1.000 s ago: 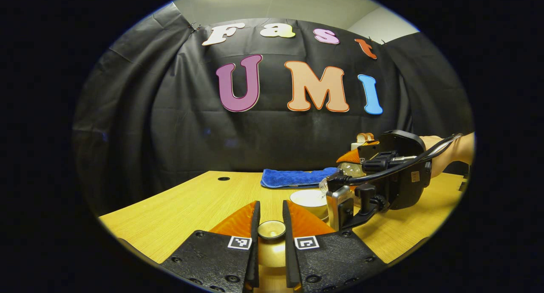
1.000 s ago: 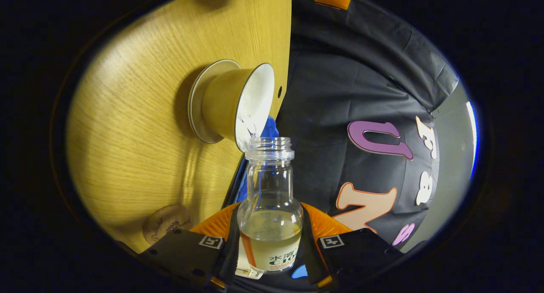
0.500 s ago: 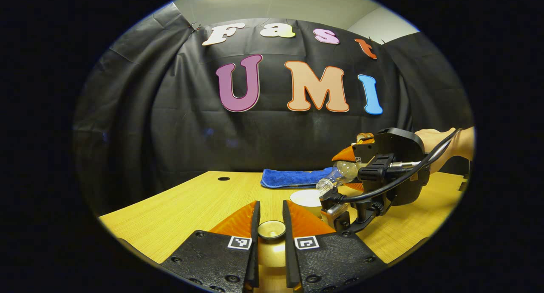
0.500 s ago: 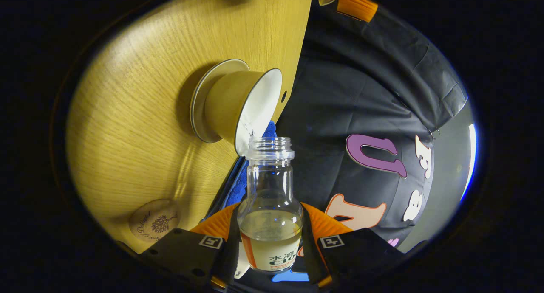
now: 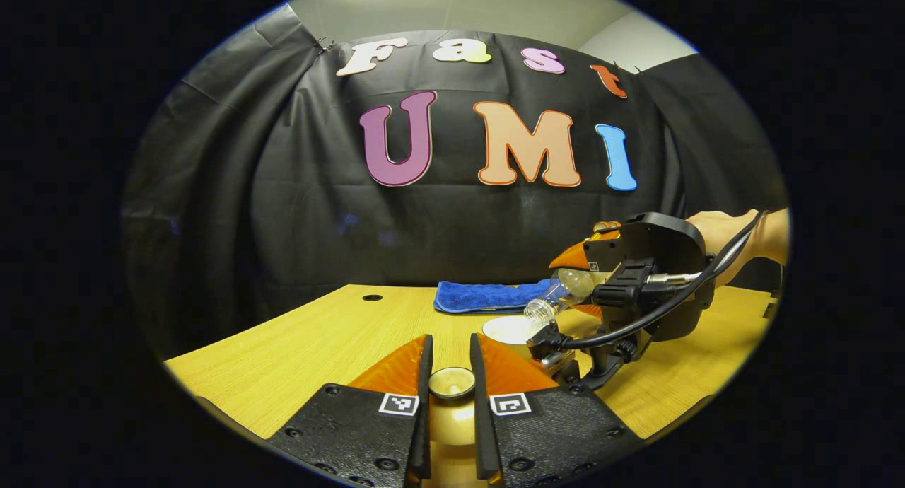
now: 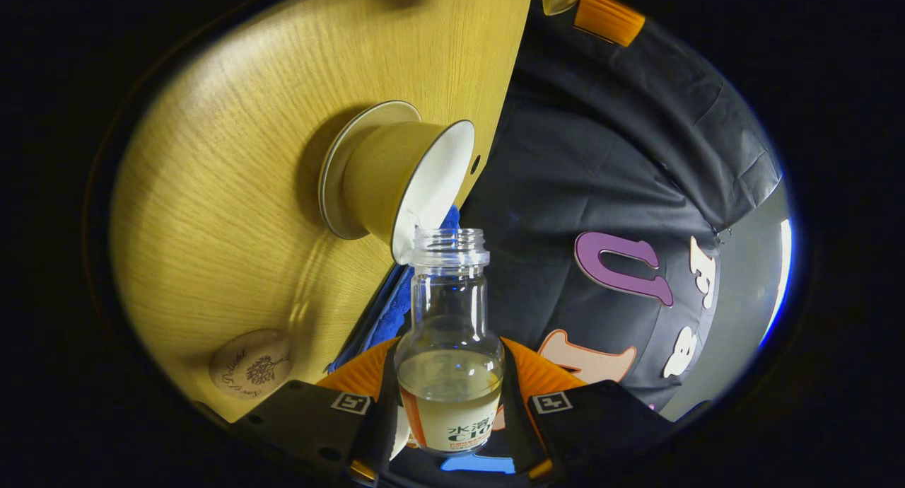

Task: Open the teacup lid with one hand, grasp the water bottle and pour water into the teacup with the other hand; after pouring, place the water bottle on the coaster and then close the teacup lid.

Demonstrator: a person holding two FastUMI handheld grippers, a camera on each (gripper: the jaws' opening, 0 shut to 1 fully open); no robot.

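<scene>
Right gripper view: clear uncapped water bottle (image 6: pixel 450 361) clamped betw. fingers (image 6: pixel 523 382); left fingers (image 5: pixel 424 375) grip lid (image 5: pixel 452 382)

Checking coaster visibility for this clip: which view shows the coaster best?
The right gripper view: the round coaster lies bare on the table, printed face showing. In the left gripper view I cannot make it out.

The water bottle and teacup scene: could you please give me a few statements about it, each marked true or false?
1. The right gripper grips the water bottle. True.
2. The bottle has its cap on. False: its mouth is open.
3. The left gripper is shut on the teacup lid. True.
4. The lid covers the teacup. False: the cup stands open on its saucer.
5. The bottle stands on the coaster. False: it is tilted in the air above the table.
</scene>
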